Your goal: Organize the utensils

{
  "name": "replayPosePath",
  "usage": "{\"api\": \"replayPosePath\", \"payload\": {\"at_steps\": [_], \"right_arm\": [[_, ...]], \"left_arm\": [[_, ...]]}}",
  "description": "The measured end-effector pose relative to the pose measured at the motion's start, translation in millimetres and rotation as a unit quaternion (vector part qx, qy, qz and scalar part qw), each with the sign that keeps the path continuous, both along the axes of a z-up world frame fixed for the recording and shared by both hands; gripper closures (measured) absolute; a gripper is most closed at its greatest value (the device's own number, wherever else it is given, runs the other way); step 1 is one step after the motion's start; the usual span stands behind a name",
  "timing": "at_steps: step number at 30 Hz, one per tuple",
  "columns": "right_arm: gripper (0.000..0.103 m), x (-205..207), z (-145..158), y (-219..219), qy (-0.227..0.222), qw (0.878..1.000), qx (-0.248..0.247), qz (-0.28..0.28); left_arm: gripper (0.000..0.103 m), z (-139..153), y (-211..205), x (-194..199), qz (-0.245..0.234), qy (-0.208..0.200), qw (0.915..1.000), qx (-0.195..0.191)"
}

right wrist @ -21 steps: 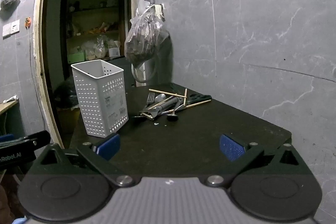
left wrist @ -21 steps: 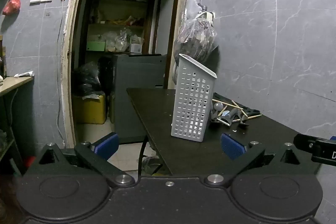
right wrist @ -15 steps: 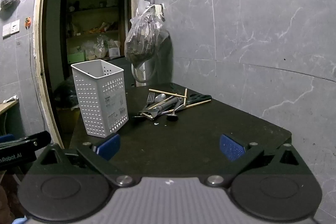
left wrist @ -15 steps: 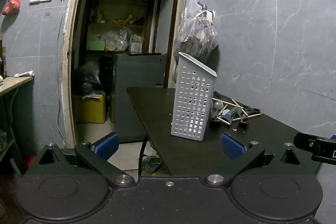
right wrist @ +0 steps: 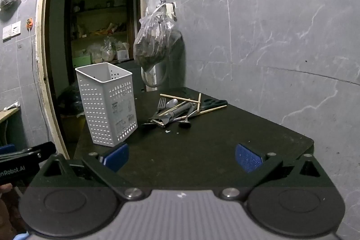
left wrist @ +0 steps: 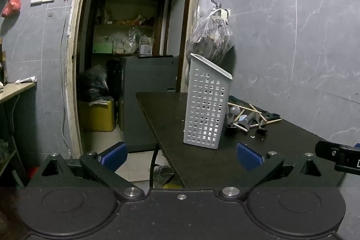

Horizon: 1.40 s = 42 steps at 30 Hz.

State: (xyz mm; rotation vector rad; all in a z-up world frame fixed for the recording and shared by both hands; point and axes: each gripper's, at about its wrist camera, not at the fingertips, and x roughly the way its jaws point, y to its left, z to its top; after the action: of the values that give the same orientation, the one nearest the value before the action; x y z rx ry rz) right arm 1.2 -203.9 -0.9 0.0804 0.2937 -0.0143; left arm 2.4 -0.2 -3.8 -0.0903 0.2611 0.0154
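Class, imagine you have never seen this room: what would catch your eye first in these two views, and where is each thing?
The white holder stands upright on the dark table, near its left edge. Just right of it lies a jumble of utensils: a fork, spoons, chopsticks and scissors. Behind them, a plastic bag hangs from a wall hook beside the doorway.

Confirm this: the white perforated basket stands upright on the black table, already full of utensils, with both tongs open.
Not full. The right wrist view looks into the white perforated basket, and it is empty; the utensils lie in a pile beside it on the black table. The basket does stand upright, and the left tongs and right tongs are open.
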Motion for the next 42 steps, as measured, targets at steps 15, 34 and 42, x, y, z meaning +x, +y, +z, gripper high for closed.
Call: {"api": "replayPosePath", "payload": {"at_steps": [15, 34, 42], "right_arm": [[0.000, 0.1, -3.0, 1.6, 0.000, 1.000, -0.001, 0.001], [0.000, 4.3, -4.5, 2.0, 0.008, 1.000, 0.001, 0.005], [0.000, 3.8, -4.9, 1.1, 0.012, 1.000, 0.002, 0.006]], "left_arm": [[0.001, 0.5, -0.6, 0.8, 0.000, 0.003, 1.0000, 0.003], [0.001, -1.9, -1.0, 3.7, 0.000, 0.005, 1.0000, 0.004], [0.001, -8.8, -1.0, 7.6, 0.000, 0.007, 1.0000, 0.005]]}}
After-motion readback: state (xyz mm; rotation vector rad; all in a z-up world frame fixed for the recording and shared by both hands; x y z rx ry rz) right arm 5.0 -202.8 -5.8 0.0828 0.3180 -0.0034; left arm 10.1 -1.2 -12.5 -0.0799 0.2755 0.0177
